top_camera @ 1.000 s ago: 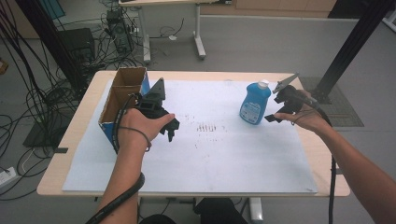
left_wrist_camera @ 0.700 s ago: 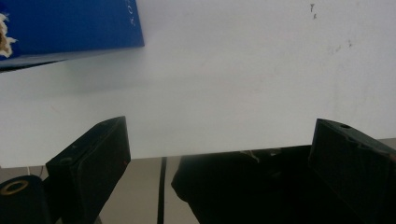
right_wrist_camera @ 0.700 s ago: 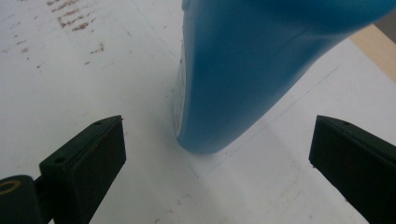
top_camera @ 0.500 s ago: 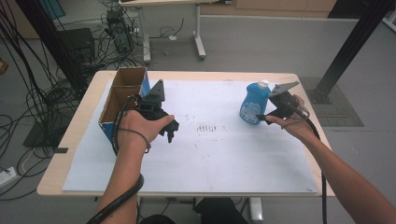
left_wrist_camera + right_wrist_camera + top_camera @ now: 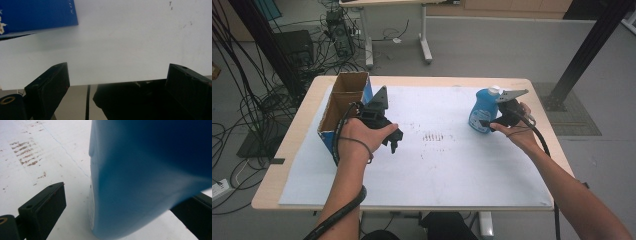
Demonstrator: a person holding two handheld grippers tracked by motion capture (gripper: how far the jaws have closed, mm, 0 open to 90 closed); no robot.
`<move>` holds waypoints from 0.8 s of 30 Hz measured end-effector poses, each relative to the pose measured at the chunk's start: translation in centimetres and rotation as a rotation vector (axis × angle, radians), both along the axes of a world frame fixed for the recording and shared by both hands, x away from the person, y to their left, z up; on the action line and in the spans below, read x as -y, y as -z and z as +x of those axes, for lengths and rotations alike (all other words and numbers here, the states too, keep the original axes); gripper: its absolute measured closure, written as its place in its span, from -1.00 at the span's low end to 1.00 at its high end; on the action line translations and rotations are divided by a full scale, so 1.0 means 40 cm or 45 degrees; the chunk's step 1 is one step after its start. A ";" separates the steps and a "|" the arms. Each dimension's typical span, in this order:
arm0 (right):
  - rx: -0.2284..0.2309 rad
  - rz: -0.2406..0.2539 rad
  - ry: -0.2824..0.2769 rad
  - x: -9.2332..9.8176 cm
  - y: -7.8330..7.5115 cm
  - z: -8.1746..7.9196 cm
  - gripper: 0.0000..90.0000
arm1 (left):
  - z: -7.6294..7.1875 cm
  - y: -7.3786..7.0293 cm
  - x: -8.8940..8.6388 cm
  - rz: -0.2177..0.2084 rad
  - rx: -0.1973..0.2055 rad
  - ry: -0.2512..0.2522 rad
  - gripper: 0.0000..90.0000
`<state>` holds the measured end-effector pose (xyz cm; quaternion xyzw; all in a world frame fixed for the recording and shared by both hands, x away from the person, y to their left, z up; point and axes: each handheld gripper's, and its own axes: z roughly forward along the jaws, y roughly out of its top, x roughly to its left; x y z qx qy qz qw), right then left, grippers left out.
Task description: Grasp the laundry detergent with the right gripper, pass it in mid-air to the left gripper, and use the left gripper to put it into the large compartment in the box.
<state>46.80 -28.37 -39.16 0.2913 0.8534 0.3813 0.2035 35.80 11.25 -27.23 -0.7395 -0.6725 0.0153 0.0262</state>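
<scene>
Right fingers [image 5: 42,205] spread apart — blue bottle [image 5: 150,177] between them, upright, unclamped.

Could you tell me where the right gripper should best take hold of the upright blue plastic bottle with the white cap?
Probably the blue plastic bottle is best gripped across the broad lower body, coming level from its right side. It stands upright on the white table cover, and the right gripper already has its open jaws either side of that body. The narrow white cap offers less surface.
</scene>
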 end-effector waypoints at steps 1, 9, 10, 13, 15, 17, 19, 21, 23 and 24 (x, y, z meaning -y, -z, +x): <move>0.003 0.013 -0.001 -0.003 0.005 0.003 -0.94 | 0.001 0.000 0.001 0.001 0.001 0.002 -0.87; 0.019 0.043 0.008 -0.008 0.011 0.007 -0.94 | 0.003 -0.002 0.006 -0.003 0.006 0.004 -0.87; 0.022 0.051 0.008 -0.007 0.011 0.007 -0.95 | 0.005 -0.001 0.007 -0.001 0.004 0.007 -0.87; 0.021 0.053 0.010 -0.007 0.012 0.007 -0.95 | 0.005 0.000 0.009 -0.002 0.003 0.008 -0.87; 0.021 0.053 0.011 -0.006 0.013 0.007 -0.94 | 0.006 0.002 0.012 -0.001 0.001 0.012 -0.87; 0.053 0.064 0.010 -0.002 0.014 0.003 -0.95 | 0.006 0.001 0.012 -0.002 0.002 0.012 -0.87; 0.054 0.063 0.010 -0.001 0.016 0.002 -0.95 | 0.006 0.000 0.014 -0.002 0.007 0.008 -0.87; 0.049 0.064 0.018 0.004 0.020 0.002 -0.95 | 0.006 -0.002 0.014 0.002 0.007 0.010 -0.87; 0.044 0.067 0.025 0.006 0.021 0.002 -0.95 | 0.007 -0.003 0.015 0.002 0.009 0.009 -0.87; 0.047 0.069 0.029 0.007 0.021 0.002 -0.95 | 0.007 -0.003 0.015 0.002 0.009 0.009 -0.87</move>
